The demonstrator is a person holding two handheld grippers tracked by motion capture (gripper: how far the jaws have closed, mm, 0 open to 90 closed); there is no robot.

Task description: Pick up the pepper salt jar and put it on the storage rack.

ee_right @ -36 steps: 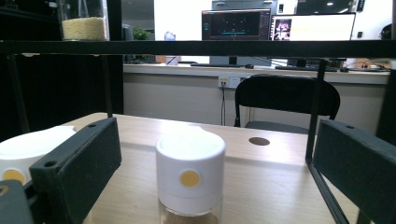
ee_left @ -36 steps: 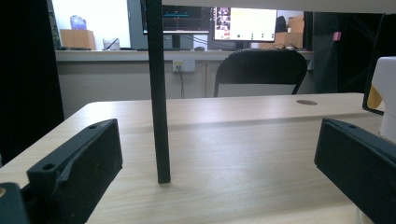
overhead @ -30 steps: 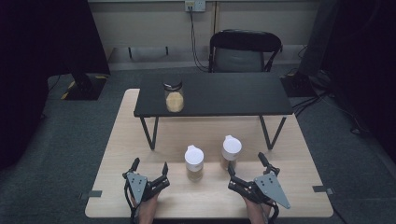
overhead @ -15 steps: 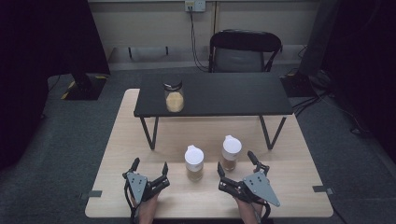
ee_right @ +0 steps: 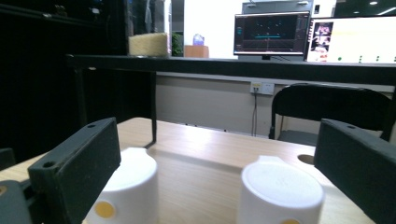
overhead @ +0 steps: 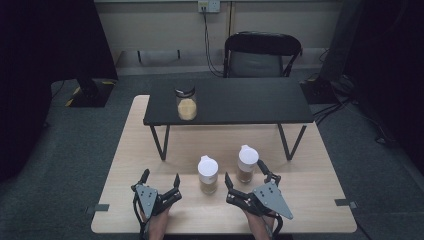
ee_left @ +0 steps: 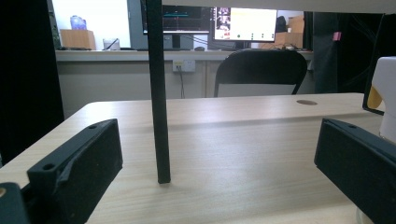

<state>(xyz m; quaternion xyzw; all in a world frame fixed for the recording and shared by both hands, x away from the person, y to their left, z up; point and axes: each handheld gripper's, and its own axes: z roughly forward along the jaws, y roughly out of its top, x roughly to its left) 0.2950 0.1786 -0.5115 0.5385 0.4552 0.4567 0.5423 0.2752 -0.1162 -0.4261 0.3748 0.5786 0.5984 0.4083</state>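
Observation:
Two small bottles with white caps stand on the wooden table (overhead: 130, 150): one near the middle (overhead: 208, 174) and one to its right (overhead: 247, 162). My right gripper (overhead: 244, 172) is open just in front of them. In the right gripper view its jaws are spread wide around both caps, the left one (ee_right: 130, 186) and the right one (ee_right: 280, 191). My left gripper (overhead: 161, 176) lies open near the front edge, left of the bottles, with nothing between its jaws. In the left gripper view a white cap (ee_left: 385, 98) shows at the right edge.
A low black table (overhead: 230, 100) stands on the far half of the wooden table, and a glass jar (overhead: 186, 104) with pale filling sits on its left part. One of its thin legs (ee_left: 159, 93) rises right ahead of my left gripper. A black chair (overhead: 260, 55) is behind.
My right gripper has moved left and forward, up to the two capped bottles. The left gripper and the bottles have stayed where they were.

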